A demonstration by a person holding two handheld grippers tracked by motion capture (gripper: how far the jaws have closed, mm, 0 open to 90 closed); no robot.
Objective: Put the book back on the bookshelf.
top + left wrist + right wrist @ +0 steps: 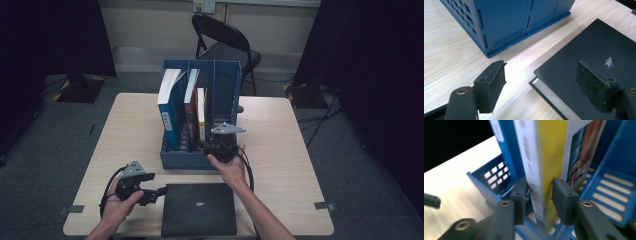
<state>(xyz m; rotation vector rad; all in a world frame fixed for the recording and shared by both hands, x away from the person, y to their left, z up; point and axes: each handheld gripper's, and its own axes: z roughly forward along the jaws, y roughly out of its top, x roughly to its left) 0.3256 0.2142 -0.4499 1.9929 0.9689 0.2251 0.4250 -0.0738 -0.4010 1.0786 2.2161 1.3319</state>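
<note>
R gripper (539,200): jaws straddle the yellow-spined book (541,170) at its lower edge, pads right by both faces; contact can't be confirmed, so clamp state can't be told. The book stands upright in the middle bay of the blue file rack (200,107), likely so the gripper can slot it in spine-out beside its neighbours.

L gripper (544,82): jaws spread wide, released, nothing between pads. It hovers at the near-left corner of the black hardcover (586,65), which lies flat on the desk (280,130) in front of the rack; prob. next item to pick.

View diffs: R gripper view gives pad-to-cover spacing and the rack's slotted floor. L gripper view gives the hardcover's page edge and its small silver figure emblem. High view gives overall layout, incl. the blue book (169,107) in the left bay.
</note>
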